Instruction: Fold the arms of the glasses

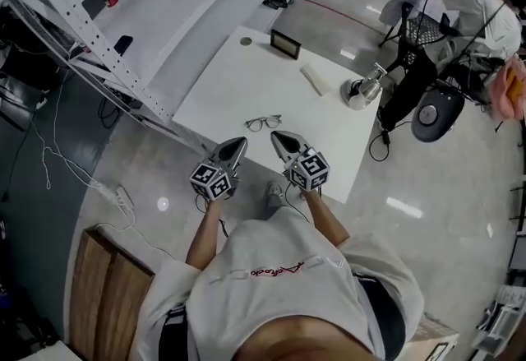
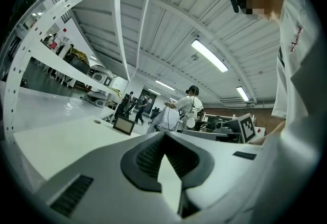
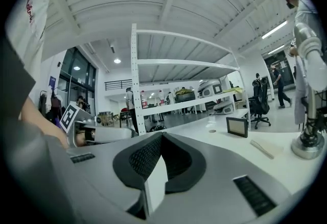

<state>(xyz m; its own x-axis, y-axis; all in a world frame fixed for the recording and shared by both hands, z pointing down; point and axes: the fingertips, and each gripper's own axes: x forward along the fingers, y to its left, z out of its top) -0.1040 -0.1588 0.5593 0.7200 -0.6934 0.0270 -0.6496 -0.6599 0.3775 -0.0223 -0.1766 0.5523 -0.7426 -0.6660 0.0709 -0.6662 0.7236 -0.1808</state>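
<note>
The glasses [image 1: 263, 122], thin and dark-framed, lie on the white table [image 1: 238, 80] near its front edge; how their arms stand is too small to tell. My left gripper [image 1: 242, 141] hangs just short of them on the near left, jaws shut and empty. My right gripper [image 1: 275, 136] is beside it on the near right, also shut with nothing held. In the left gripper view the left gripper [image 2: 163, 134] has its jaws meeting at the tip, and in the right gripper view the right gripper [image 3: 162, 136] does too. Neither gripper view shows the glasses.
A small dark frame [image 1: 285, 43], a beige strip [image 1: 316, 79] and a silver stand [image 1: 362, 89] sit on the table's far part. White shelving [image 1: 74, 14] runs along the left. A person [image 1: 468, 6] works at the back right. A power strip [image 1: 123, 200] lies on the floor.
</note>
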